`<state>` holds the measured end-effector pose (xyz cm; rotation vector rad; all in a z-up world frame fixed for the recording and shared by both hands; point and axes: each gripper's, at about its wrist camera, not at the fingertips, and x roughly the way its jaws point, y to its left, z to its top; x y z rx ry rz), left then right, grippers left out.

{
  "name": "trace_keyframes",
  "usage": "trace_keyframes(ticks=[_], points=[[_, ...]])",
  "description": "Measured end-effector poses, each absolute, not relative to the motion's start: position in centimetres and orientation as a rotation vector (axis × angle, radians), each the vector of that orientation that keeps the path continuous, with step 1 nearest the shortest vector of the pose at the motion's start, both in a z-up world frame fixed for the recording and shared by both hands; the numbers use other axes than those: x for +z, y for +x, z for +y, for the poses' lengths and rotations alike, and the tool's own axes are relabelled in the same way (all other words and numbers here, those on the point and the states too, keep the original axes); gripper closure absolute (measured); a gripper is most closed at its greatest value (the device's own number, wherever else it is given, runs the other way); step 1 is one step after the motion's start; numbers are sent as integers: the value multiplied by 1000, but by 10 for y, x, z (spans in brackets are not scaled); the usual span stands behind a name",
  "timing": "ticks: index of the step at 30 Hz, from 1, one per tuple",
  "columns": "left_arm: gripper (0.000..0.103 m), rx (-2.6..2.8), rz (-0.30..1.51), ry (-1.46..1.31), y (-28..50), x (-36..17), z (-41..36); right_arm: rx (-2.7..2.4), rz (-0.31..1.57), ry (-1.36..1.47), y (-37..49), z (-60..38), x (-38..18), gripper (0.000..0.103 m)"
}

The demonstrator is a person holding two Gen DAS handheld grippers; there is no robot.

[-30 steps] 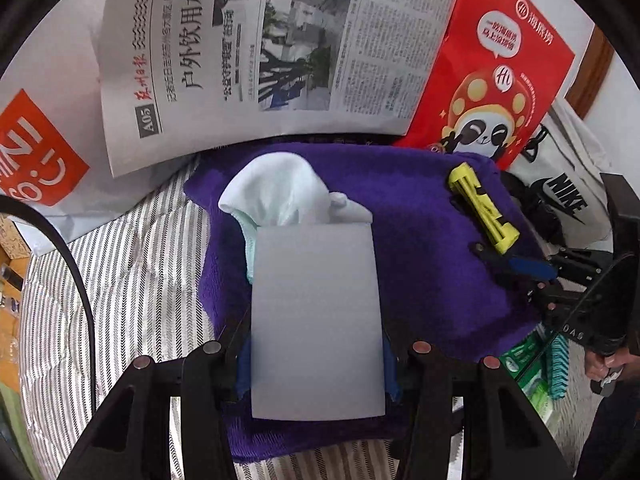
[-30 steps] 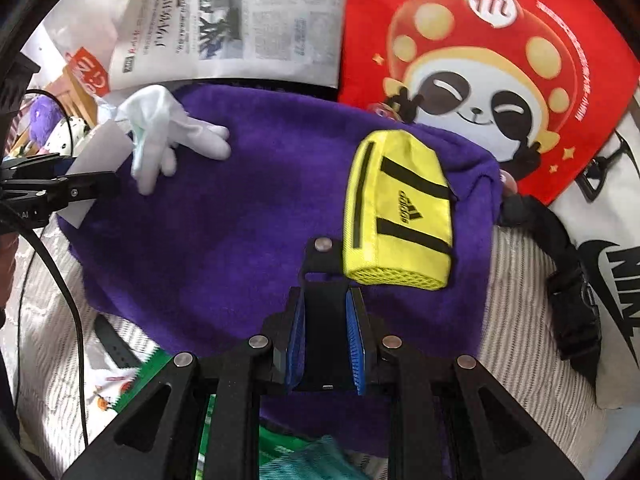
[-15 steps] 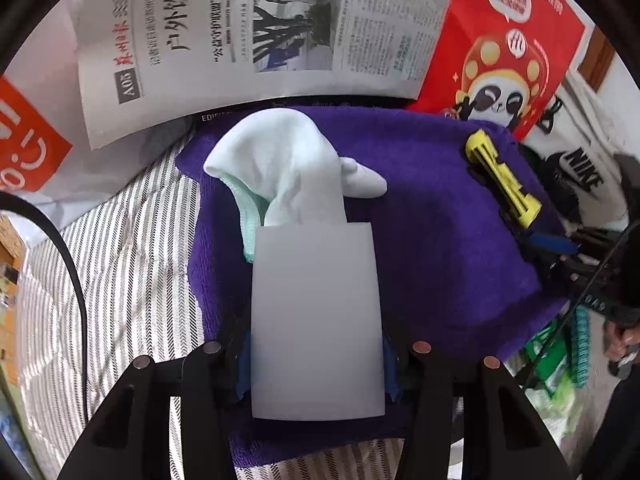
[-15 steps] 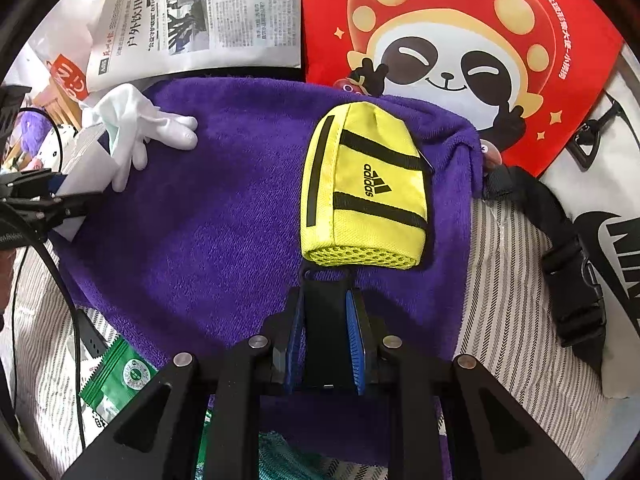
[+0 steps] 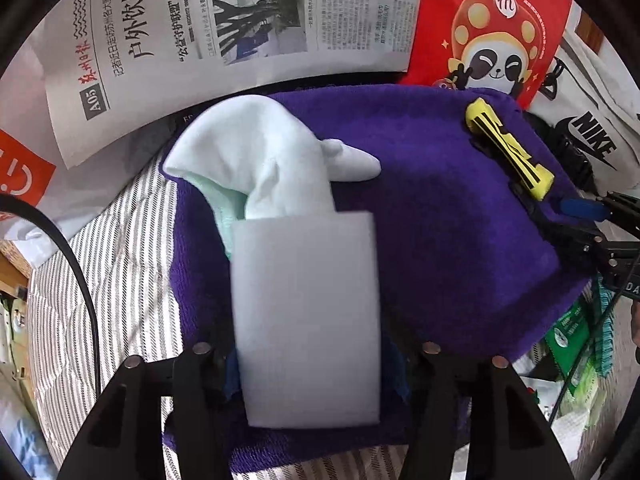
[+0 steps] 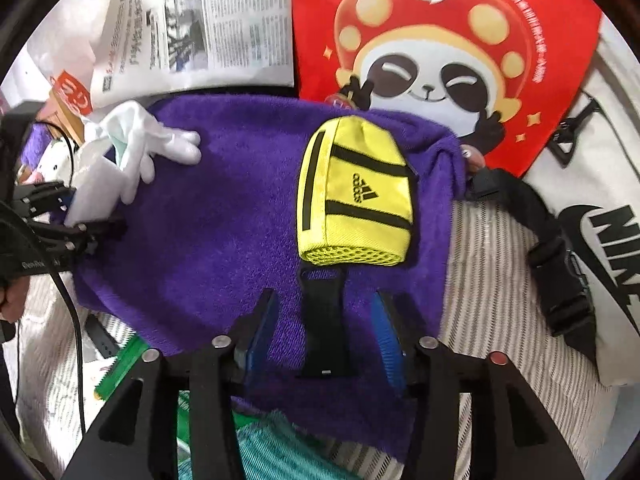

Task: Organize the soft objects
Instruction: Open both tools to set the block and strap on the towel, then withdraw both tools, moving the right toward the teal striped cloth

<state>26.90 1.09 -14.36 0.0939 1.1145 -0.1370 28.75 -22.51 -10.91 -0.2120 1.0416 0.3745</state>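
A purple towel lies spread on the striped bedding. My left gripper is shut on a white sponge block, held above the towel's left part, just in front of a white glove. A yellow Adidas pouch lies on the towel's right part. Its black strap lies loose on the towel between the fingers of my right gripper, which is open.
A newspaper and a red panda bag lie behind the towel. A white Nike bag with a black buckle strap lies at the right. Green packets and a teal cloth lie at the towel's near edge.
My right gripper has opened and let go of the pouch's black strap. My left gripper, still holding the sponge, has shifted slightly toward the glove.
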Motion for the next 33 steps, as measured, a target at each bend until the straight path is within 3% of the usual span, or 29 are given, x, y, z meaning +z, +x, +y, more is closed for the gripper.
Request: trace_keyframes(ticks=[4,16,20,24,33], points=[[36,-158,1140,81,268,-144,4,358,1011,-187,280,-234,-94,45],[31,-122,1115,86,226,-115,4,303,971,-113,228,-253,-63,43],[29,-102,1086,89,207,-102,8,297,944,-116,191,-261,-58,28],[29,-126,1066,44,187,-96,10,300,910,-171,155,-261,-66,18],[29,-152,1084,-1,153,-105,13,244,958,-347,134,-240,-116,18]])
